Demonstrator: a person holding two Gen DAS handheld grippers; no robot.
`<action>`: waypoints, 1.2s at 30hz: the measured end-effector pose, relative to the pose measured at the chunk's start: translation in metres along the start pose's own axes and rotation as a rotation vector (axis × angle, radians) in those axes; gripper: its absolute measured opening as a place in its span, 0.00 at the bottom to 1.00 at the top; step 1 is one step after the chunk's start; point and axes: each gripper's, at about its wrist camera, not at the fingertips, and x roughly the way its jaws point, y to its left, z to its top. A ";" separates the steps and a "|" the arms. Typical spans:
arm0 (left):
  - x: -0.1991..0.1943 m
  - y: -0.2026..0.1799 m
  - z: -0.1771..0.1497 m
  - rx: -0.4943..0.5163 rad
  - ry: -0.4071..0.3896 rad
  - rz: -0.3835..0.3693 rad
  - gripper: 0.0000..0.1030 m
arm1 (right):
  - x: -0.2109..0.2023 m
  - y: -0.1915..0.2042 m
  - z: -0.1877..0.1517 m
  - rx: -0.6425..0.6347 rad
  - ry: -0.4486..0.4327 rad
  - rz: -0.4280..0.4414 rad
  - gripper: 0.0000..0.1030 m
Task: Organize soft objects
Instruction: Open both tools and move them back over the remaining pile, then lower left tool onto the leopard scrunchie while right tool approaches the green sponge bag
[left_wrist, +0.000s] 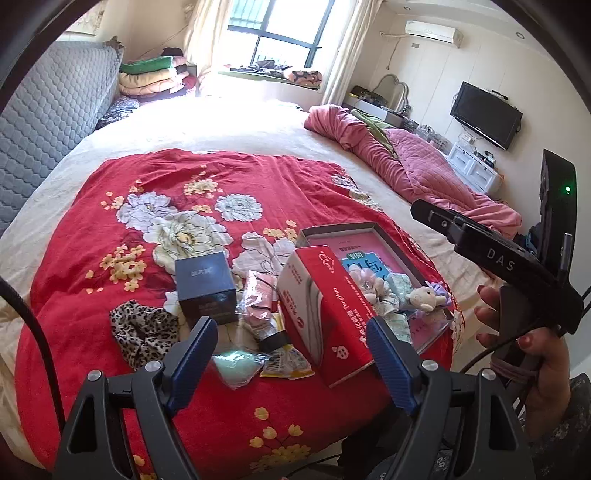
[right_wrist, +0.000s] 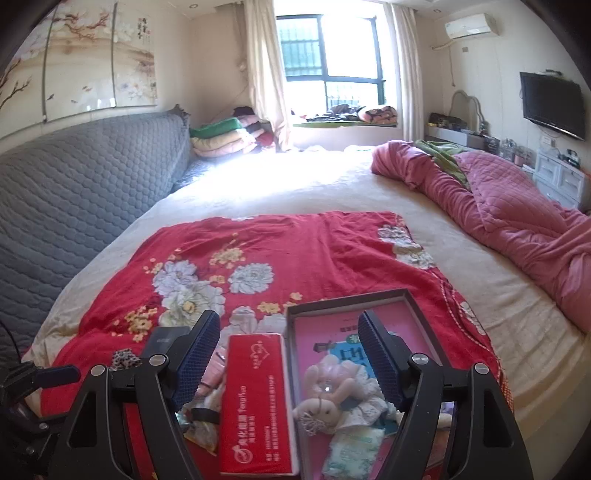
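A shallow grey box with a pink lining (left_wrist: 391, 245) (right_wrist: 332, 321) lies on the red floral blanket (left_wrist: 221, 184) (right_wrist: 295, 247). In it lie a small plush rabbit (left_wrist: 423, 297) (right_wrist: 321, 404), a lilac fabric flower (left_wrist: 364, 282) and lace cloths (right_wrist: 351, 452). A red tissue pack (left_wrist: 332, 317) (right_wrist: 256, 398) leans at the box's left edge. A leopard scrunchie (left_wrist: 142, 332) (right_wrist: 125, 358), a mint cloth in plastic (left_wrist: 234, 369) and pink wrapped items (left_wrist: 258, 299) lie left of it. My left gripper (left_wrist: 291, 347) is open above the pile. My right gripper (right_wrist: 288, 354) is open above the pack and box.
A dark blue box (left_wrist: 207, 288) stands by the scrunchie. A crumpled pink quilt (left_wrist: 406, 162) (right_wrist: 498, 206) lies on the bed's right side. A grey padded headboard (right_wrist: 81, 177) runs along the left. Folded bedding (right_wrist: 229, 136) is stacked near the window.
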 end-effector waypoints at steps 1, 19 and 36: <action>-0.003 0.005 0.000 -0.010 -0.007 0.004 0.80 | -0.001 0.009 0.001 -0.013 -0.003 0.011 0.76; -0.049 0.077 -0.007 -0.132 -0.089 0.117 0.80 | -0.027 0.103 0.013 -0.141 -0.049 0.167 0.76; -0.084 0.129 -0.017 -0.212 -0.126 0.196 0.80 | -0.024 0.129 0.005 -0.221 -0.014 0.183 0.76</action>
